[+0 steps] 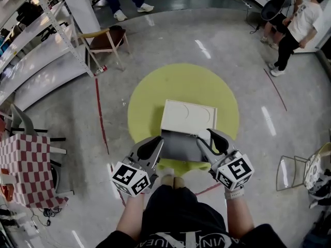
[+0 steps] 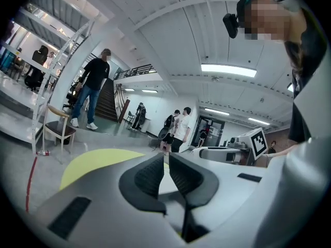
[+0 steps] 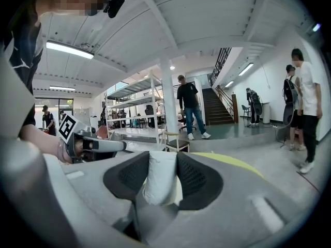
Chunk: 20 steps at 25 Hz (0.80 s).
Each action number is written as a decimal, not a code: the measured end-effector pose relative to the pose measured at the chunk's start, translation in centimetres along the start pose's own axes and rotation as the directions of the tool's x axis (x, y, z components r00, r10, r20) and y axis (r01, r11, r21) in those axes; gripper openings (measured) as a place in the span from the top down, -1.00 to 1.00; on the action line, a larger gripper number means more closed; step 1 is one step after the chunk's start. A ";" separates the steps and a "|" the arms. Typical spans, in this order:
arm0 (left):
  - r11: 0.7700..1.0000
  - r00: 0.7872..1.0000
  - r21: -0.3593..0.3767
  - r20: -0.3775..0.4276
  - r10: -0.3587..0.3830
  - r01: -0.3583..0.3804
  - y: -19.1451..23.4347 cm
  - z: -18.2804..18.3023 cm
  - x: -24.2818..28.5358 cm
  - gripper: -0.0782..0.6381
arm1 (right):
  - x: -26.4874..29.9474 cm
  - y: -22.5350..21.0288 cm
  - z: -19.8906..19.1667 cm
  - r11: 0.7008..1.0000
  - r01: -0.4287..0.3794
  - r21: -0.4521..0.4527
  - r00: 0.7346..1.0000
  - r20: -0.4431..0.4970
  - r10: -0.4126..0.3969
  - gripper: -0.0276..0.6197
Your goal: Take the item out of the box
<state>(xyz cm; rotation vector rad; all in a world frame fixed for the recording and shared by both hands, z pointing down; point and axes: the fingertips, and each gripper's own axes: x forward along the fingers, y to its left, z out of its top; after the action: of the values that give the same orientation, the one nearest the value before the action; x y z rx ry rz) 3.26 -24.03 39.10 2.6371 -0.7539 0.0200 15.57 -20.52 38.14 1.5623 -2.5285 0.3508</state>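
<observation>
An open white box (image 1: 189,117) stands on a round yellow table (image 1: 147,99), its lid tipped away from me and a grey inside (image 1: 178,146) showing below it. My left gripper (image 1: 158,142) (image 2: 166,161) is at the box's left side, its jaws drawn together with only a thin pale edge between them. At the right side my right gripper (image 1: 202,139) (image 3: 163,161) is shut on a soft white padded piece (image 3: 159,182) (image 1: 205,135). Whether that piece belongs to the box or to the item I cannot tell.
A wooden chair (image 1: 106,40) and metal shelving (image 1: 46,40) stand at the far left. A checked cloth (image 1: 23,169) lies at the near left, a wire chair (image 1: 302,172) at the right. People stand at the far right (image 1: 297,25). A red line (image 1: 101,118) crosses the floor.
</observation>
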 end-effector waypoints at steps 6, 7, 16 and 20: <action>1.000 1.000 0.015 0.018 -0.004 0.003 0.1 1.1 0.0 0.69 | -0.3 -0.1 1.3 1.000 0.015 -0.002 0.999 0.040 -0.015 0.41; 1.000 1.000 0.016 0.019 -0.003 0.003 0.2 1.3 0.1 0.69 | -0.3 -0.1 1.6 1.000 0.014 -0.007 0.999 0.044 -0.013 0.41; 0.999 0.999 0.031 0.048 -0.012 0.011 0.4 3.1 0.9 0.69 | -0.7 -0.6 3.6 0.999 0.033 -0.031 0.996 0.078 -0.031 0.41; 0.999 0.998 0.039 0.053 -0.017 0.015 0.4 3.7 1.4 0.69 | -0.9 -1.1 4.4 0.998 0.045 -0.036 0.994 0.096 -0.042 0.41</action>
<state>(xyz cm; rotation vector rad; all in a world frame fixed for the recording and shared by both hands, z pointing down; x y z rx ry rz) 3.86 -26.42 36.05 2.6895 -0.7578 -0.0410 16.92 -21.44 33.83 1.6554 -2.5507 0.2268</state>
